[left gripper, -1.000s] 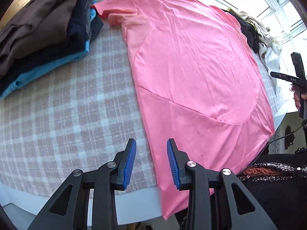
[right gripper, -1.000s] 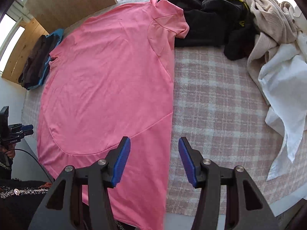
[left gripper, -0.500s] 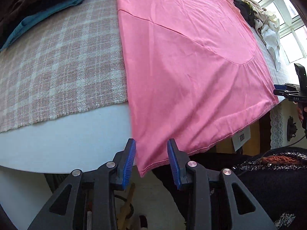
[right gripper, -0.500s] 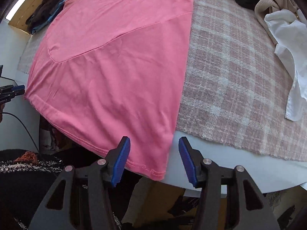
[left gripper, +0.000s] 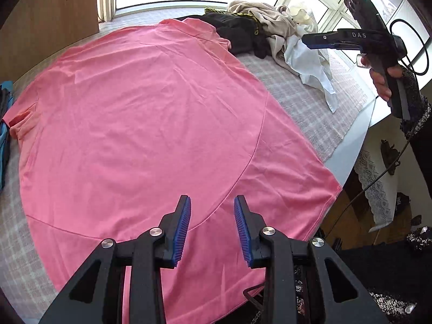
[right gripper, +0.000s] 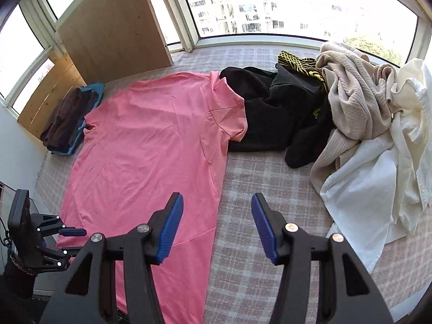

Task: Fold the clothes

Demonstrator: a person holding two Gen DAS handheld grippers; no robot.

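I had drawn both parted, empty grippers, left gripper [left gripper: 212,226] and right gripper [right gripper: 217,228], back from the pink T-shirt's [left gripper: 140,124] hem at frame bottom, leaving it flat for folding.

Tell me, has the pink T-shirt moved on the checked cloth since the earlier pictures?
Cannot tell. The pink T-shirt lies flat between the folded stack and black garment as before; only the cameras clearly moved.

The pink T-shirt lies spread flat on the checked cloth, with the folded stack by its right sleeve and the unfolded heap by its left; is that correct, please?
Not quite: the sides are swapped. The pink T-shirt does lie spread flat on the checked cloth, but the right wrist view shows the folded stack beside the sleeve on the picture's left and the unfolded heap beside the sleeve on its right.
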